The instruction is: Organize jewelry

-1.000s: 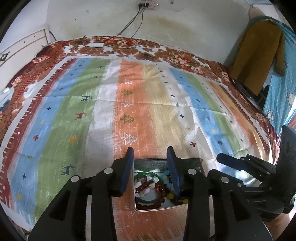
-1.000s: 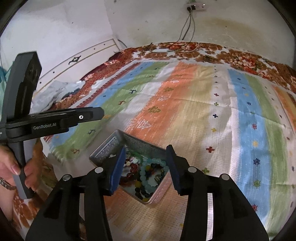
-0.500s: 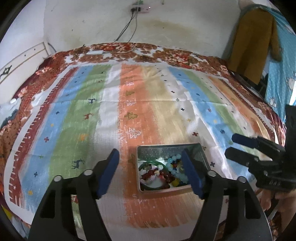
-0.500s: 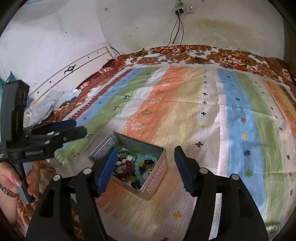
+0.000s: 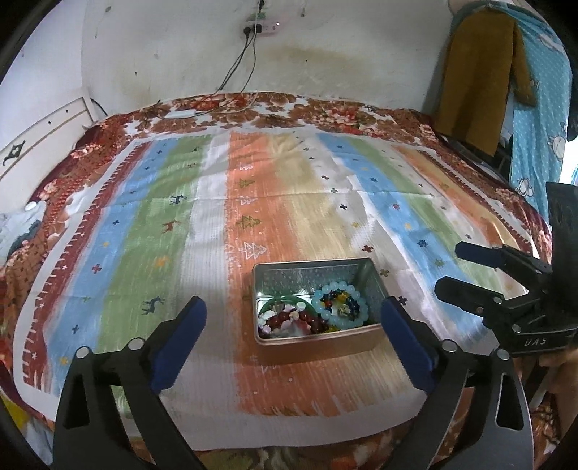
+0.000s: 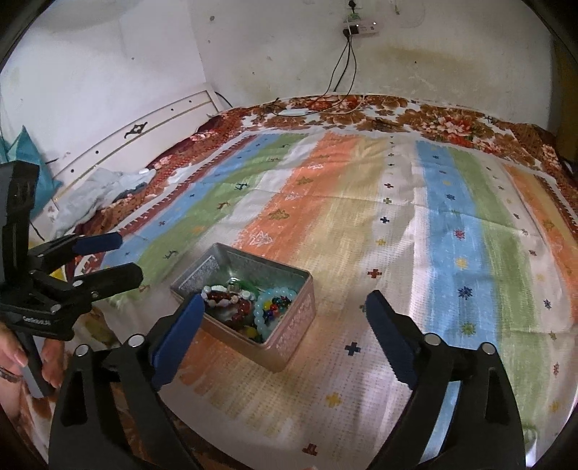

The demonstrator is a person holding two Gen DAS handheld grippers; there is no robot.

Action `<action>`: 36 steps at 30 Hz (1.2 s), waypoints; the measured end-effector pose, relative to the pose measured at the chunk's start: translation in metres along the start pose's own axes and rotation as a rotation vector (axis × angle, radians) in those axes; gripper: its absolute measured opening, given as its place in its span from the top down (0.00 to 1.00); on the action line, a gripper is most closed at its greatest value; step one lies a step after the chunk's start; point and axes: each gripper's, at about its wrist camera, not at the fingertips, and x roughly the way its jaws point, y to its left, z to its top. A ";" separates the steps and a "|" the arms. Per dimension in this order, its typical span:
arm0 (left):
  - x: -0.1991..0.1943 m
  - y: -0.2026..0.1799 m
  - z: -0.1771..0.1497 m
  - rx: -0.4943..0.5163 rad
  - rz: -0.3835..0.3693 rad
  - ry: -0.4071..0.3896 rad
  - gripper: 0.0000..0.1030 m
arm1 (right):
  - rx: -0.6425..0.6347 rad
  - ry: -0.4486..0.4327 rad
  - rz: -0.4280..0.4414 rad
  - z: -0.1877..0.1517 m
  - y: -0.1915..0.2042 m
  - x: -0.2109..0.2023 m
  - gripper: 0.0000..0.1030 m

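An open metal tin (image 5: pixel 310 341) (image 6: pixel 289 325) sits on the striped blanket near the bed's front edge. Inside it lie a pale blue bead bracelet (image 5: pixel 319 302) (image 6: pixel 258 311), a dark red bead bracelet (image 5: pixel 289 318) (image 6: pixel 224 298) and other coloured beads. My left gripper (image 5: pixel 292 307) (image 6: pixel 124 257) hovers short of the tin, jaws opening wide, pads clear of its walls. My right gripper (image 6: pixel 285 300) (image 5: pixel 453 269) is off to the tin's right, jaws also opening, gripping nothing.
The striped blanket (image 5: pixel 253 202) covers a floral bedspread (image 5: pixel 325 112). A power strip (image 5: pixel 262 26) with cables hangs on the far wall. Clothes (image 5: pixel 477 72) hang at right; crumpled cloth (image 6: pixel 97 191) lies by the headboard. A hand (image 6: pixel 11 358) holds the left gripper's handle.
Both grippers have pulled back from the tin and their jaws have spread from half-closed to wide. The tin stays on the blanket, now fully visible.
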 end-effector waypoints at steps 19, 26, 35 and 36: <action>-0.022 -0.017 -0.022 0.038 0.054 -0.068 0.06 | -0.042 -0.052 -0.018 -0.020 0.011 -0.023 0.05; -0.022 -0.015 -0.022 0.022 0.069 -0.070 0.06 | -0.057 -0.084 -0.032 -0.025 0.015 -0.032 0.05; -0.021 -0.015 -0.023 0.018 0.050 -0.069 0.06 | -0.038 -0.093 -0.026 -0.027 0.010 -0.035 0.05; -0.021 -0.014 -0.023 0.016 0.048 -0.067 0.06 | -0.038 -0.091 -0.027 -0.027 0.010 -0.034 0.05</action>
